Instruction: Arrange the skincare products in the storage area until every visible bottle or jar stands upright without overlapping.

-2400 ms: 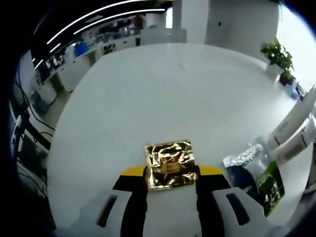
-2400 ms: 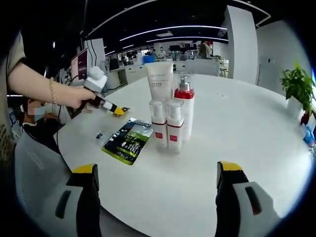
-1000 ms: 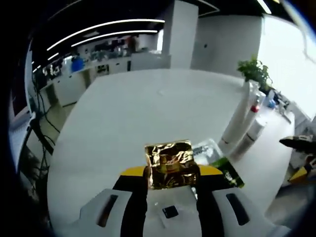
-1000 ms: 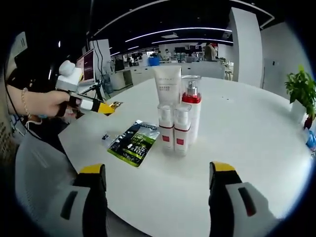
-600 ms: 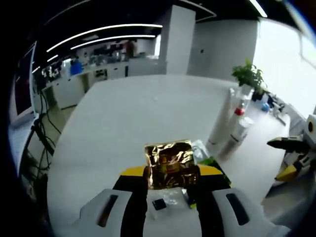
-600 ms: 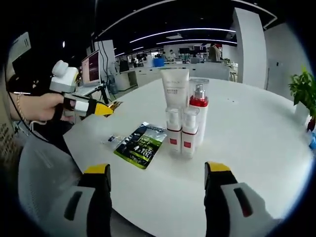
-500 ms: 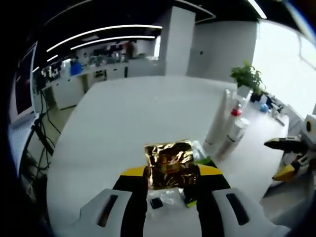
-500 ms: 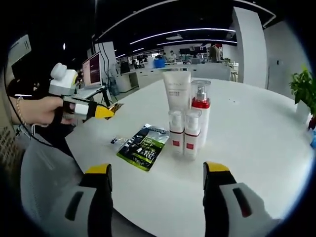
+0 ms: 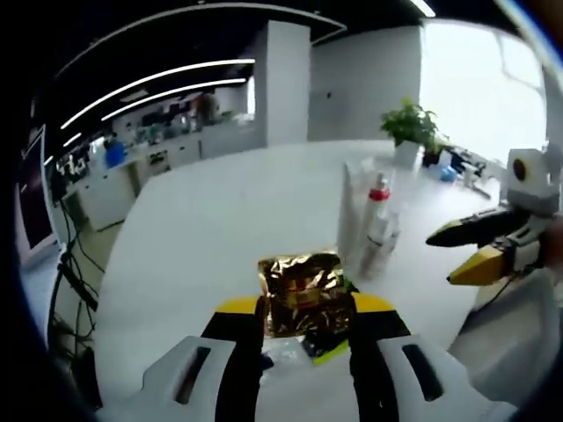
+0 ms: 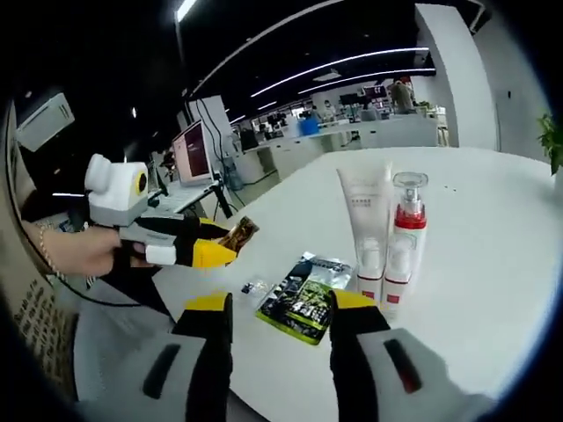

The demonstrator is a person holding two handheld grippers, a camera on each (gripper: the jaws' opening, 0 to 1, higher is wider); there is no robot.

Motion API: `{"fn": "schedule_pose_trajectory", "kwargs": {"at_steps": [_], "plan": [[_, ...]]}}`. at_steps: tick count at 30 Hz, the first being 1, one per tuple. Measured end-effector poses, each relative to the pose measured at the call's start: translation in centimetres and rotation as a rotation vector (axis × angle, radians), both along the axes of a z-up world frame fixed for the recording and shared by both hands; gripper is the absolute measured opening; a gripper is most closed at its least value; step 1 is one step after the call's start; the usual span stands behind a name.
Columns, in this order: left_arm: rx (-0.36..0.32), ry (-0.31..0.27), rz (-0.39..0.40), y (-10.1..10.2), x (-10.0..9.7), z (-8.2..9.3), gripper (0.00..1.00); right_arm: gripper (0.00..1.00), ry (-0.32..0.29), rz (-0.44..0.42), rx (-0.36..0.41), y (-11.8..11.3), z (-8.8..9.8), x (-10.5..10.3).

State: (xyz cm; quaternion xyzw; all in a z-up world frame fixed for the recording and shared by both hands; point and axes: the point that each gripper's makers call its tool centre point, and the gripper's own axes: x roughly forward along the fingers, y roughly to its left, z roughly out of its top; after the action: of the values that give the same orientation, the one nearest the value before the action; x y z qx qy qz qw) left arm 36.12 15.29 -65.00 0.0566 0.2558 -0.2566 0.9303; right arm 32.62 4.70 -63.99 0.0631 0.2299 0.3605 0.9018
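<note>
A crinkled gold foil sachet (image 9: 304, 294) is clamped in the left gripper (image 9: 306, 309). The right gripper (image 10: 280, 309) is held nearly closed on nothing, near the green-and-black sachet (image 10: 304, 301); no writing can be read.

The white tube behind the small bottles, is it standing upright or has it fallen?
Upright. In the right gripper view the white tube stands on the white table beside the red-collared pump bottle.

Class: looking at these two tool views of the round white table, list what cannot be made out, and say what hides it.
- Green-and-black sachet: left gripper view, mostly hidden behind the gold foil packet.
- Print on the white tube: right gripper view, too small to read.
- Small clear packet: right gripper view, too small and blurred to identify.
</note>
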Motion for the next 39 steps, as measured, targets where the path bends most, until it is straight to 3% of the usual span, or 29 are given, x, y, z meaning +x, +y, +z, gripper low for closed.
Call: {"fn": "schedule_pose_trajectory", "kwargs": {"at_steps": [13, 18, 28, 37, 39], "plan": [[-0.017, -0.052, -0.074, -2.2, -1.3, 1.8, 0.34, 0.32, 0.051, -0.004, 0.189, 3.5, 1.9, 1.8], [-0.011, -0.065, -0.096, -2.6, -1.5, 2.0, 0.35, 0.26, 0.102, -0.023, 0.271, 4.4, 2.0, 2.5], [-0.03, -0.067, -0.124, -3.4, -1.8, 2.2, 0.35, 0.04, 0.149, -0.059, 0.315, 4.2, 1.5, 2.9], [-0.056, -0.039, -0.141, -3.7, -1.7, 1.7, 0.37, 0.01, 0.159, -0.089, 0.36, 4.0, 1.9, 3.1], [-0.075, -0.033, -0.156, -3.9, -1.7, 1.8, 0.42, 0.01, 0.157, -0.093, 0.357, 3.9, 1.9, 3.2]]}}
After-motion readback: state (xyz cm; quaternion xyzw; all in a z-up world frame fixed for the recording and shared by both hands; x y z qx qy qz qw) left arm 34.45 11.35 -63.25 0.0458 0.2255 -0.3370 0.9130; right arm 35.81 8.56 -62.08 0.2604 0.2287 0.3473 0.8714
